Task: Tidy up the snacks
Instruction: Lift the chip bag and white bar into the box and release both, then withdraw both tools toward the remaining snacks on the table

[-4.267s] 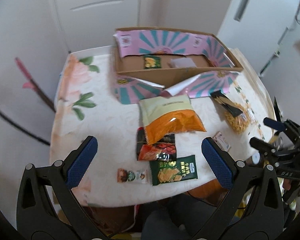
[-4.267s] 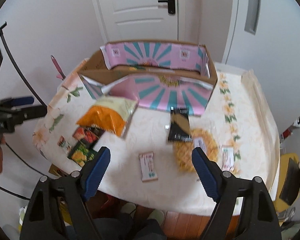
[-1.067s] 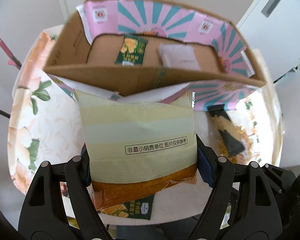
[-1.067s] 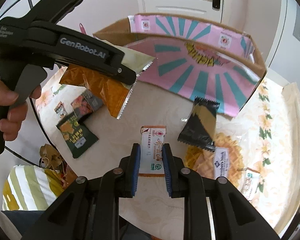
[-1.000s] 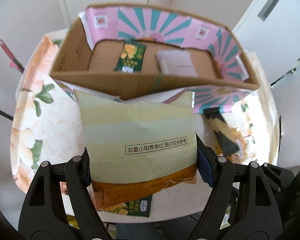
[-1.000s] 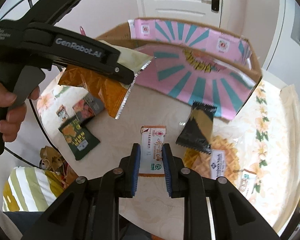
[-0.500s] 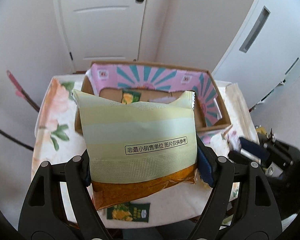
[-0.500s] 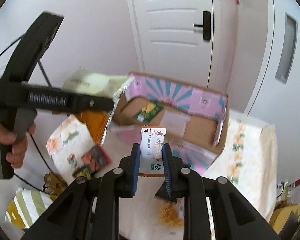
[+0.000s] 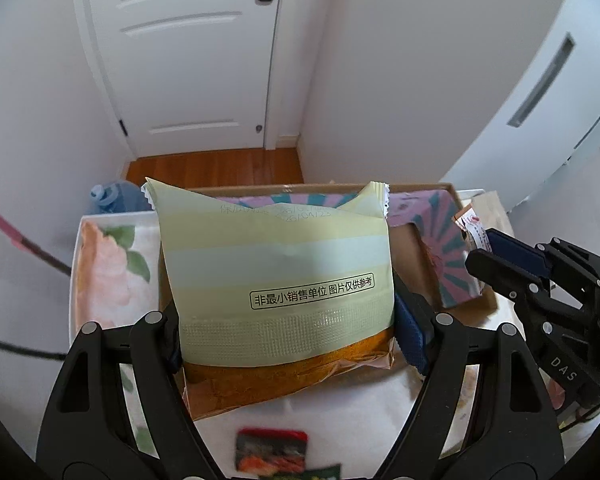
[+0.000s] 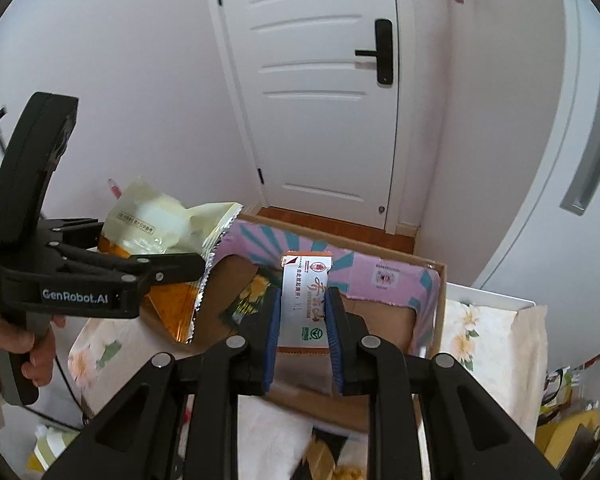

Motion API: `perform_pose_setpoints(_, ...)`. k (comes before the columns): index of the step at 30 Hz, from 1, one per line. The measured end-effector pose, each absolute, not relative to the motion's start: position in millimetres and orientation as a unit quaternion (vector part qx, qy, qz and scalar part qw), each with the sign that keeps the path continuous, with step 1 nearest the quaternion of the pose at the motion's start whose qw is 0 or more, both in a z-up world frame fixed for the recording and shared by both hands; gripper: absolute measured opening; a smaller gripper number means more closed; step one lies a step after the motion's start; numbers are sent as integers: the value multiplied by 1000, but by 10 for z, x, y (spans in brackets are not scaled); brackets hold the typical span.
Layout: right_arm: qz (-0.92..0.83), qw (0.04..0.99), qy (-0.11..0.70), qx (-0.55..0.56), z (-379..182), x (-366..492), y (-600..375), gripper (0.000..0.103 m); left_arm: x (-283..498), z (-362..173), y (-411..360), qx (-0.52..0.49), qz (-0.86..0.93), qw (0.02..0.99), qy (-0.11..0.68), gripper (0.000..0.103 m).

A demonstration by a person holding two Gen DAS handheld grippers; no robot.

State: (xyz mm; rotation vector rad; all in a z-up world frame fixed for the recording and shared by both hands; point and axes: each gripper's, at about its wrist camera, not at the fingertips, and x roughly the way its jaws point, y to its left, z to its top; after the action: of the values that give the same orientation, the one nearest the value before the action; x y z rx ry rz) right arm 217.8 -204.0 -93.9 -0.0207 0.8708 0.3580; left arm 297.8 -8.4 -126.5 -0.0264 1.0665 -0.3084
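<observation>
My left gripper is shut on a large pale-green and orange snack bag, held up over the left part of the cardboard box with pink-and-teal flaps. The bag hides most of the box in the left wrist view. My right gripper is shut on a small white and orange sachet, held above the box. A green snack packet lies inside the box. The left gripper and its bag show at the left of the right wrist view. The right gripper shows at the right of the left wrist view.
The box stands on a table with a floral cloth. A red-black packet lies on the cloth near the front edge. A blue water jug stands behind the table. A white door and walls are beyond.
Both grippers closed on their snacks since the earliest frames. They have risen and moved forward with them, now over the box.
</observation>
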Motion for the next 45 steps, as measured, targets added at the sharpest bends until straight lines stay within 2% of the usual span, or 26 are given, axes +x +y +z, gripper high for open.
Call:
perform_pose_setpoints(9, 144, 875, 463, 14, -1251, 2618, -1974, 20, 3331, -1736, -127, 22, -171, 817, 550, 78)
perform_pose_setpoints(12, 137, 870, 473, 21, -1324, 2651, -1972, 20, 3343, -1825, -197, 50, -171, 818, 547, 91)
perform_pose_setpoints(13, 134, 869, 476, 23, -1344, 2664, -1974, 20, 3332, -1832, -223, 64, -167, 821, 542, 101)
perform_pose_setpoints(14, 132, 868, 479, 25, -1366, 2696, -1976, 20, 3315, -1830, -237, 73, -167, 824, 537, 103)
perform_pose_setpoints(19, 123, 862, 489, 39, -1442, 2741, -1994, 20, 3240, -1855, -255, 107, -167, 824, 530, 103)
perform_pose_setpoints(30, 136, 839, 524, 61, -1611, 3032, -1872, 21, 3114, -1699, -26, 87, -154, 838, 516, 103)
perform_pose_setpoints(31, 137, 835, 530, 64, -1639, 3053, -1850, 27, 3095, -1689, -11, 86, -152, 839, 515, 103)
perform_pose_setpoints(32, 133, 833, 533, 65, -1658, 3080, -1839, 47, 3079, -1676, 8, 85, -151, 840, 513, 103)
perform_pose_setpoints(33, 129, 834, 531, 68, -1664, 3095, -1831, 62, 3057, -1665, 23, 85, -150, 841, 512, 103)
perform_pose_setpoints(34, 130, 836, 529, 72, -1664, 3097, -1823, 83, 3032, -1659, 35, 85, -148, 842, 511, 103)
perform_pose_setpoints(35, 132, 838, 524, 78, -1649, 3084, -1830, 86, 3013, -1654, 44, 85, -147, 843, 511, 103)
perform_pose_setpoints(45, 143, 854, 494, 82, -1379, 2762, -1888, 86, 2707, -1446, 170, 62, -125, 858, 494, 103)
